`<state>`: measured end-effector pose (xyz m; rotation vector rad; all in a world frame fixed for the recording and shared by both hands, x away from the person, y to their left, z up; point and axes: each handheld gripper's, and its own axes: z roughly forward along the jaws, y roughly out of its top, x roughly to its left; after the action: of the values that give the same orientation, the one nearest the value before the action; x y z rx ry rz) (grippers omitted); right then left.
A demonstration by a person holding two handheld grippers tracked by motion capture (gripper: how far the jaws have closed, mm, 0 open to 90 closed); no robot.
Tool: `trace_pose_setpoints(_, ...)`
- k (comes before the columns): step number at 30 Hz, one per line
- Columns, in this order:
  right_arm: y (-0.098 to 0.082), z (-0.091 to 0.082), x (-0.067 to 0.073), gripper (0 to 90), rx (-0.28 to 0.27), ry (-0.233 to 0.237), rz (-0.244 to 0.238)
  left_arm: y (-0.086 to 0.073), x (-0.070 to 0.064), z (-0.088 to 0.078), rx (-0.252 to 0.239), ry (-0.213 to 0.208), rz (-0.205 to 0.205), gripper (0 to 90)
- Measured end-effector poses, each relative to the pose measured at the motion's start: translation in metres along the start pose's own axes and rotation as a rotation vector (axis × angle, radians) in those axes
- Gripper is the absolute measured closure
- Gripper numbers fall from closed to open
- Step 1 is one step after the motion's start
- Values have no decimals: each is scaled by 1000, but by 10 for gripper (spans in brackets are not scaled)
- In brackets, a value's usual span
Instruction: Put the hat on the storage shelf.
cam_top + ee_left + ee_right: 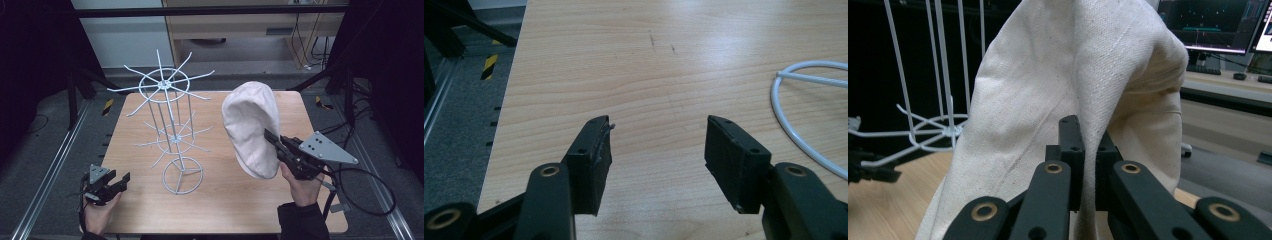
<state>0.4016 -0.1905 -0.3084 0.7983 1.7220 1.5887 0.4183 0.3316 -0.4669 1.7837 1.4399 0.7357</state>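
Two grippers: one in each of the person's hands, both at the near side of the table (150, 215).
Left gripper (111, 186): one, resting low at the near left corner of the table; in the left gripper view its two black jaws stand well apart with bare wood between them, nothing held.
Right gripper (270, 137): one, raised over the right half of the table; in the right gripper view its two jaws are clenched on a fold of cloth pinched between the pads.
Cap (251, 125): one, cream-white fabric, a flat cap by its shape; it is grasped at its lower right edge by the right gripper and hangs in the air above the table, its crown up and tilted toward the far side, clear of the wood.
Cap seams (1098, 75): several stitched lines run across the cloth in the right gripper view.
Wire rack (170, 130): one, white, standing upright on the left-centre of the table, well apart from the cap and to its left.
Rack tiers: two rings of radiating hooks, upper ring wider than the lower; one round base ring (804, 110) lies on the wood, just right of the left gripper.
Grey plates: two, one atop each gripper.
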Motion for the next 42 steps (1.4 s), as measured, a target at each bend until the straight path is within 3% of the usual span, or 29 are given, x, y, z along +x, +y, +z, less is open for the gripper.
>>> trace_pose_setpoints(11, 22, 1, 10, 889, -94, 18, 3, 0, 0, 0, -1, -1, 1, 439)
trace_pose_setpoints(28, 58, -12, 21, 889, -231, 21, -45, 0, 0, -1, 0, -1, 1, 439)
trace_pose_setpoints(33, 66, -12, 27, 890, -247, 31, -62, 0, 0, 0, 0, 0, 0, 439)
trace_pose_setpoints(42, 80, 3, 48, 889, -258, 88, -89, 0, 0, -1, -3, 1, -1, 439)
